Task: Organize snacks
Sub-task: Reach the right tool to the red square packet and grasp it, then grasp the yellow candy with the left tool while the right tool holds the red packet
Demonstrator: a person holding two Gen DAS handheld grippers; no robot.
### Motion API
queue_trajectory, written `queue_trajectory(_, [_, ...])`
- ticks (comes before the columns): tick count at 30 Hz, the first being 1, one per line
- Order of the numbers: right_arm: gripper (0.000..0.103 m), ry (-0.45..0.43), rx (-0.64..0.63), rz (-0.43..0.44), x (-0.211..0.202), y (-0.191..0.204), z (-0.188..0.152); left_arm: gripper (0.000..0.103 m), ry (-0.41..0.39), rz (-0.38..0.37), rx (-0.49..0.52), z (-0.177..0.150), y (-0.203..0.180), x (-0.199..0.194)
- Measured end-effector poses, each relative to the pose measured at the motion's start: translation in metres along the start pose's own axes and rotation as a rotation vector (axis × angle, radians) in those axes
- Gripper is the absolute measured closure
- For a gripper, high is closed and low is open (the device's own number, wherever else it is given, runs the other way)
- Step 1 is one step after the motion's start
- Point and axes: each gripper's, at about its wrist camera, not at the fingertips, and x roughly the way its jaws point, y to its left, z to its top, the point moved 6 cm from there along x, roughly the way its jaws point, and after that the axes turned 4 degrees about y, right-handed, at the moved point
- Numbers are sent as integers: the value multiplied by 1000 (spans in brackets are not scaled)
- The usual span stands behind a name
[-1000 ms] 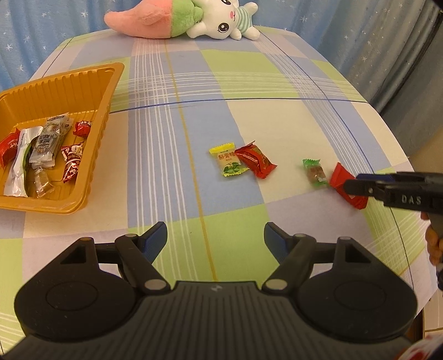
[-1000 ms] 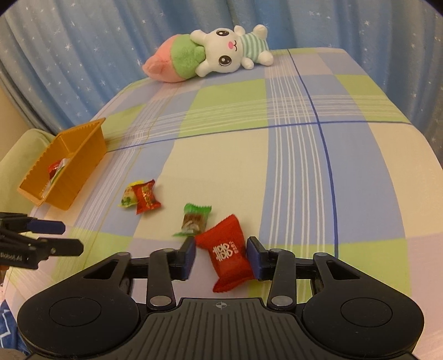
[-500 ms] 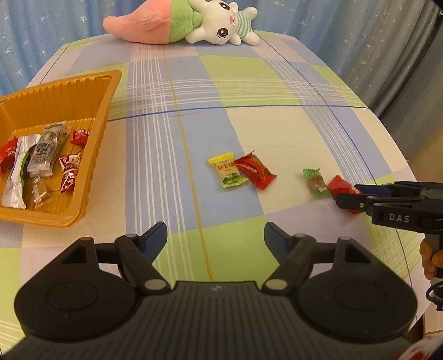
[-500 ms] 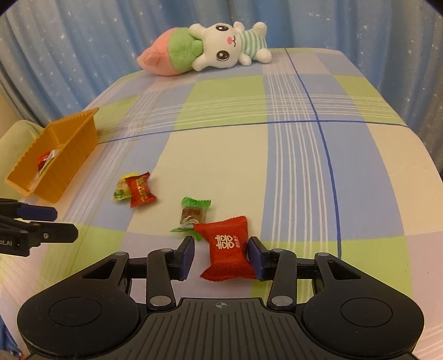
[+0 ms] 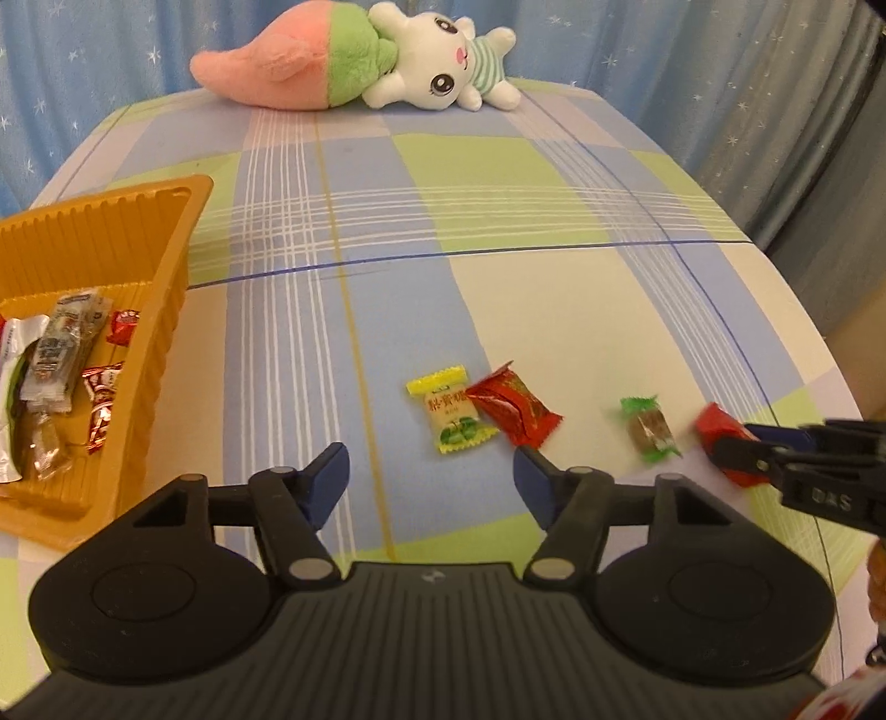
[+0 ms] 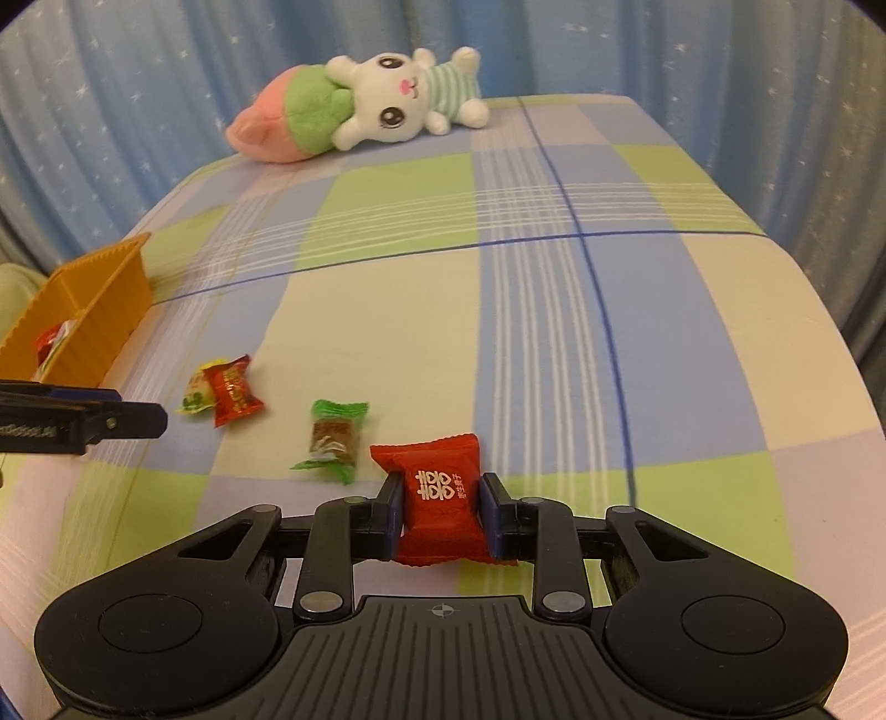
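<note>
Closing since earlier, right tool [image 6: 440, 507] pinches red candy [image 6: 437, 493] beside green candy [image 6: 331, 440].

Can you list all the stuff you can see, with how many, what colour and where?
red packet: 1, red with white print, between the right gripper's pads
green candy: 1, green wrapper, brown inside, on the cloth beside the red packet
red candy: 1, red, mid-table, touching the yellow candy
yellow candy: 1, yellow and green, mid-table
tray: 1, orange, left edge of table, several wrapped snacks inside
plush: 1, white rabbit with pink and green, far end of table
tablecloth: 1, blue, green and cream checks, covering the table
curtain: blue with white stars, behind the table
left gripper: 1, black, closing, nothing between its pads
right gripper: 1, black, closing on the red packet
</note>
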Motion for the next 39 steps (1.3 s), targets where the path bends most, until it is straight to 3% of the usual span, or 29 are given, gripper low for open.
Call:
queue_trajectory(9, [74, -15, 53, -19, -10, -14, -7, 46, 19, -8, -14, 14, -2, 24])
queue_trajectory(11, [74, -17, 57, -24, -11, -15, -8, 52, 25, 0, -4, 16, -3, 30])
queue_trajectory(24, [74, -21, 58, -46, -14, -16, -12, 65, 0, 8, 29, 21, -2, 34])
queue_trajectory(26, [74, -20, 48, -49, -13, -15, -13, 70, -7, 3, 29, 19, -1, 32])
queue_trajectory(34, [74, -8, 10, -22, -13, 1, -20, 71, 5, -21, 35, -3, 6, 16])
queue_trajectory(39, [74, 8, -38, 7, -14, 21, -31, 71, 46, -94, 96, -32, 5, -1])
